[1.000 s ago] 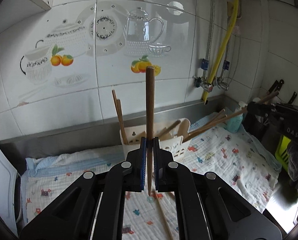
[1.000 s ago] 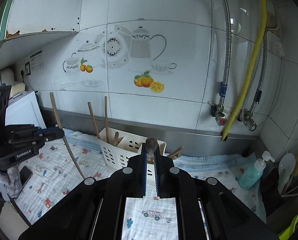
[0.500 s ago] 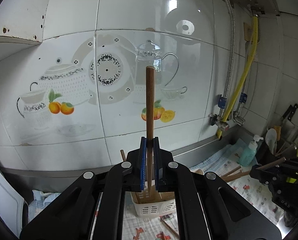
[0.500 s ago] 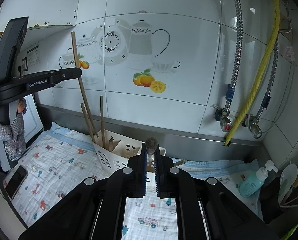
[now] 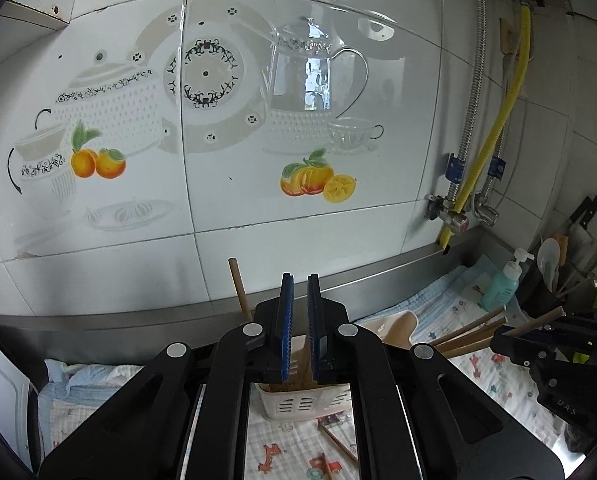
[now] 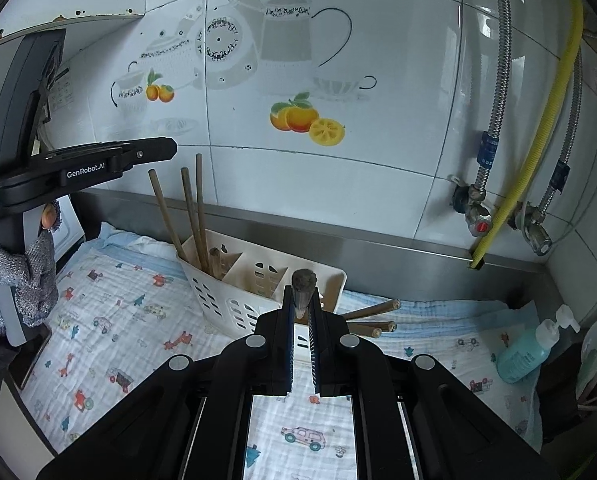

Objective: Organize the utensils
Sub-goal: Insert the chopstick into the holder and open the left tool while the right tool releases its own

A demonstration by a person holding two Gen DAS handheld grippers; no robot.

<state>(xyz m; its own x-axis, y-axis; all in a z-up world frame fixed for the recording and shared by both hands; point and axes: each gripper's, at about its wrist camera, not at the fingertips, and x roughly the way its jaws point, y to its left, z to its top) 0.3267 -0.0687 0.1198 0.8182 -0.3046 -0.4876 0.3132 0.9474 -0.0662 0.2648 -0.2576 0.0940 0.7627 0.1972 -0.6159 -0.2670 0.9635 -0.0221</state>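
A white slotted utensil holder (image 6: 254, 280) stands on a patterned cloth near the back wall; it also shows in the left wrist view (image 5: 298, 400). Three wooden chopsticks (image 6: 186, 216) stand in its left compartment. My left gripper (image 5: 299, 300) is open and empty, hovering above the holder; it also shows in the right wrist view (image 6: 154, 151). My right gripper (image 6: 303, 308) is shut on a wooden chopstick (image 6: 304, 286), seen end-on, in front of the holder. The right gripper also shows in the left wrist view (image 5: 514, 334), holding several chopsticks (image 5: 470, 332).
A loose chopstick (image 5: 338, 442) lies on the cloth (image 6: 110, 320). Chopstick ends (image 6: 372, 312) stick out behind the holder. A teal soap bottle (image 6: 530, 348) and a dark caddy with a spoon (image 5: 548, 256) stand at the right. Pipes and a yellow hose (image 6: 538, 120) run down the tiled wall.
My left gripper rose over the holder with the chopstick, then opened; the chopstick now stands in the holder's left compartment. My right gripper stays shut on its chopstick.
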